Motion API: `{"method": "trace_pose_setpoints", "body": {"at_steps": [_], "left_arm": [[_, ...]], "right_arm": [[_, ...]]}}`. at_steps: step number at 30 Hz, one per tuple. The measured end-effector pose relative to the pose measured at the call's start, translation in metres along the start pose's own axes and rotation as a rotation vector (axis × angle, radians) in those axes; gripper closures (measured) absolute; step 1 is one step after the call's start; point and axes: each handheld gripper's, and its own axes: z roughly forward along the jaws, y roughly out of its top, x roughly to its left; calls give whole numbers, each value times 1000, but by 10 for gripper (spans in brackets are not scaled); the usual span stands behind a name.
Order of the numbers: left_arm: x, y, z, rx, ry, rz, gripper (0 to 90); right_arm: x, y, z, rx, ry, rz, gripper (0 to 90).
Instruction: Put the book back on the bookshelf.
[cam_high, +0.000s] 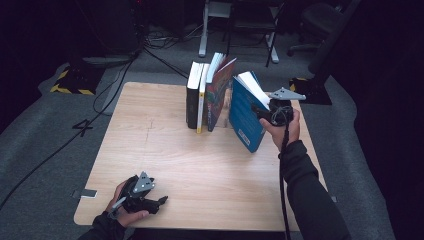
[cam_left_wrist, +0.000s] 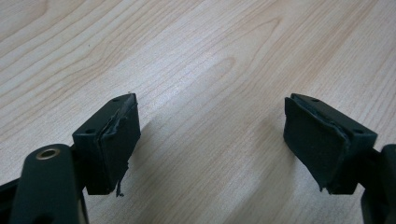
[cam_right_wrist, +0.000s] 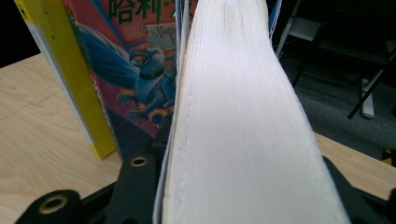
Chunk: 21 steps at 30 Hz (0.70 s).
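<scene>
- High view: blue book (cam_high: 245, 112) held off the row by the right gripper (cam_high: 268, 111), clamped at the page edge near the far right of the wooden table (cam_high: 200, 170).
- Tilted, top leaning right toward the right hand (cam_high: 286, 129); long axis roughly upright but slanted, lower corner down near the tabletop, cover facing left toward the other books.
- White label patch low on the blue cover, text too small to read.
- Just left of it: red illustrated book (cam_high: 219, 92), leaning left onto a yellow-spined book (cam_high: 202, 97) and a black book (cam_high: 193, 95), all standing on end at the far middle of the table.
- Right gripper view: white page block (cam_right_wrist: 243, 121) running up between the black jaws, gripped on both sides, so closed on the blue book.
- Same view, to the left: red cover with a blue winged creature and large green Chinese characters at top, cut off by the frame edge; smaller script beneath, not legible.
- Yellow spine at far left, standing on the wood.
- Left gripper view: left gripper (cam_left_wrist: 212, 149) with jaws spread wide apart, bare wood grain between the pads (cam_left_wrist: 116, 149), nothing held.
- High view: left gripper resting at the near left corner of the table in the left hand (cam_high: 125, 207), well apart from the books.
</scene>
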Motion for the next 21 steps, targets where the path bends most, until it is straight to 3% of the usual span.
{"method": "trace_pose_setpoints", "body": {"at_steps": [7, 21], "left_arm": [[0, 0, 0, 0, -1, -2, 191], [0, 0, 0, -1, -5, 3, 191]], "right_arm": [[-4, 4, -5, 85, 26, -36, 576], [-8, 24, 8, 150, 50, -30, 551]]}}
